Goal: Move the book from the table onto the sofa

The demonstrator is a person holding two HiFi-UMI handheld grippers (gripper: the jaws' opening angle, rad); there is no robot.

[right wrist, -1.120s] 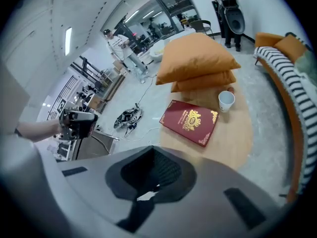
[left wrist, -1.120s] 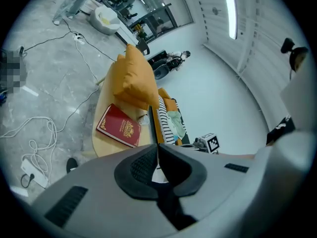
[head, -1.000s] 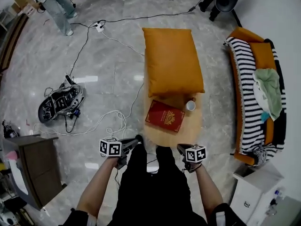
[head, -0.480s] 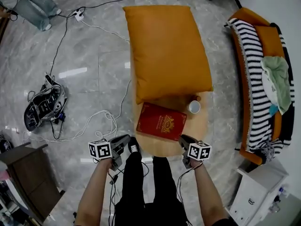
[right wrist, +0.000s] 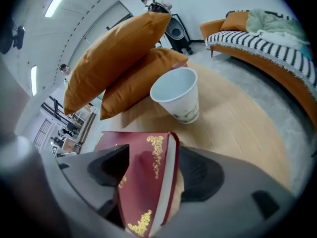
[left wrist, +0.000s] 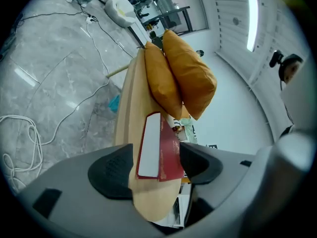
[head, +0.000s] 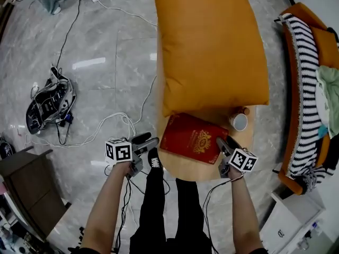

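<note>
At the far left a dark cabinet (head: 24,179) stands on the grey marble floor, and beyond it lies a black bundle of gear (head: 47,102) with a white cable (head: 108,128) trailing from it toward the table. The left gripper (head: 150,143) hangs just beside the near left edge of the oval wooden table (head: 185,169); its jaws have just been opening and stand well apart, holding nothing, with the table's edge and the near left corner of the red book (head: 193,138) showing in the gap. The book lies flat on the near end of the table, gold ornament up, turned at a slant. Just beyond it 2 stacked orange pillows (head: 209,41) cover the whole far part of the tabletop, their near edge reaching the book's far side. A white paper cup (head: 239,121) stands upright near the book's far right corner. The right gripper (head: 222,142) points down at the book's near right corner; its jaws have just been opening too, are spread wide, and the corner sits between them without the pads pressing on it. Well apart to the right curves the orange sofa (head: 288,97), draped with a black-and-white striped blanket (head: 304,83) and a pale green cloth (head: 331,89). A white cabinet (head: 286,221) stands near its near end.
</note>
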